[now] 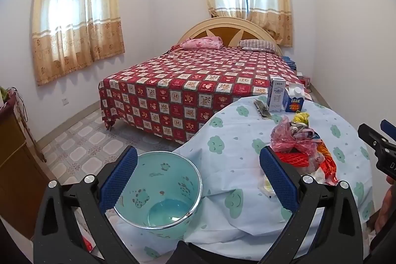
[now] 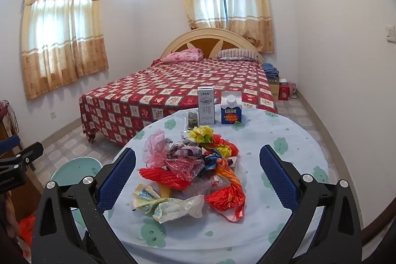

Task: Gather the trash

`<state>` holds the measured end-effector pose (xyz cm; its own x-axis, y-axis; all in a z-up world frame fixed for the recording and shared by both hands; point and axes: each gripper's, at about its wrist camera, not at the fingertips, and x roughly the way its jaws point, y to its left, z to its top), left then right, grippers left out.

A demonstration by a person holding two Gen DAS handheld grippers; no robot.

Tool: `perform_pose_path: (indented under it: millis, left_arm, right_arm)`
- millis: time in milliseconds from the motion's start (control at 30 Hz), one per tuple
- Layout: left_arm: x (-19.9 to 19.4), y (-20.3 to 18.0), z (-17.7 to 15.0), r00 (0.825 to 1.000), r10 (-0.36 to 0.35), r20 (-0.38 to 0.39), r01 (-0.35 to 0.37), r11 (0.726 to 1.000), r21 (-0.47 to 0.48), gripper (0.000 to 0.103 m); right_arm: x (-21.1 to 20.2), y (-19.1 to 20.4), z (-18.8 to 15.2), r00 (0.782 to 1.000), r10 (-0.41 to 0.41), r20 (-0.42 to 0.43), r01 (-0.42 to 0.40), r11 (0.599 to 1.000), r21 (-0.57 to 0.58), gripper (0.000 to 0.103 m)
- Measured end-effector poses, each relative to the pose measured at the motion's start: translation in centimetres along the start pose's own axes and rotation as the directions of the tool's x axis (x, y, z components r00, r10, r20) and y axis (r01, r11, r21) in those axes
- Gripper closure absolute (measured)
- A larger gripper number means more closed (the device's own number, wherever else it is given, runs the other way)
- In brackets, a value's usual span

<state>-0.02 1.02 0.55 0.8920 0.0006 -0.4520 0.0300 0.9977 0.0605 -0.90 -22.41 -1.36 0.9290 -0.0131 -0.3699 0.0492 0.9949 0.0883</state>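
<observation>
Both grippers, left [image 1: 198, 180] and right [image 2: 198, 177], gape wide, holding nothing; crinkled plastic trash [image 2: 193, 172] heaps on clothed table [image 2: 284, 135] beside round glossy bin [image 1: 160, 194].

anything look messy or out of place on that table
Yes: a loose pile of crumpled wrappers and plastic bags is heaped in the middle of the round table. The teal bin beside it looks empty. The two cartons stand upright at the far edge. Nothing looks spilled.
</observation>
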Motion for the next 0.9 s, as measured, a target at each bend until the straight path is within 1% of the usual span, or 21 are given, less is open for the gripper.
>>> perform_pose_path:
  millis: [700,767,900]
  left_arm:
    - [-0.2,0.4,0.2,1.0,0.002,0.002,-0.002,1.0,-0.001,0.006]
    - [-0.5,1.1,0.5,1.0,0.003,0.0,-0.003,1.0,-0.006,0.006]
    - [-0.6,1.2,0.5,1.0,0.002,0.0,-0.002,1.0,-0.006,0.006]
  right_arm:
    - [0.0,0.1,0.0,1.0,0.004,-0.005,-0.004,1.0,-0.001,0.005]
    - [0.0,0.1,0.0,1.0,0.005,-0.006,-0.005,1.0,-0.001,0.005]
    - [0.0,0.1,0.0,1.0,0.006,-0.008,-0.006,1.0,0.0,0.005]
